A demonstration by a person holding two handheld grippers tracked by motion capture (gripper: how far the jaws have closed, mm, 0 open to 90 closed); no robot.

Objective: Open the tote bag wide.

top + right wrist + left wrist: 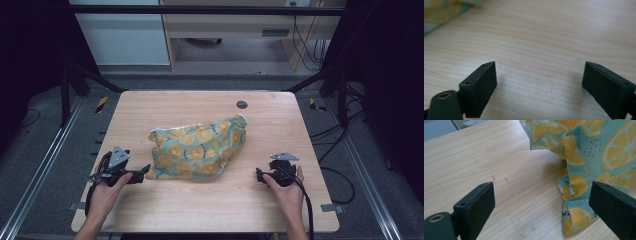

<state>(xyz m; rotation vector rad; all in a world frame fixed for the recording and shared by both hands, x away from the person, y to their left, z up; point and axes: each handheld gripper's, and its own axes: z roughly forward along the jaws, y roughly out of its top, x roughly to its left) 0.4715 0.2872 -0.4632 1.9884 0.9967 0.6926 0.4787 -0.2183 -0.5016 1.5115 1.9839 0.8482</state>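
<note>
A crumpled teal cloth with orange citrus slices (197, 148) lies bunched in the middle of the wooden table (200, 105). My left gripper (142, 172) rests on the table at the cloth's lower left corner, jaws wide apart. In the left gripper view (541, 202) a folded corner of the cloth (574, 192) lies just inside the right jaw, not pinched. My right gripper (260, 175) sits on the table well to the right of the cloth, open. In the right gripper view (540, 82) only bare wood lies between the jaws, with the cloth's edge (441, 12) far off at the top left.
A dark round grommet (242, 104) sits in the table near its far edge. A metal frame and cables surround the table. A cabinet stands behind it on the floor.
</note>
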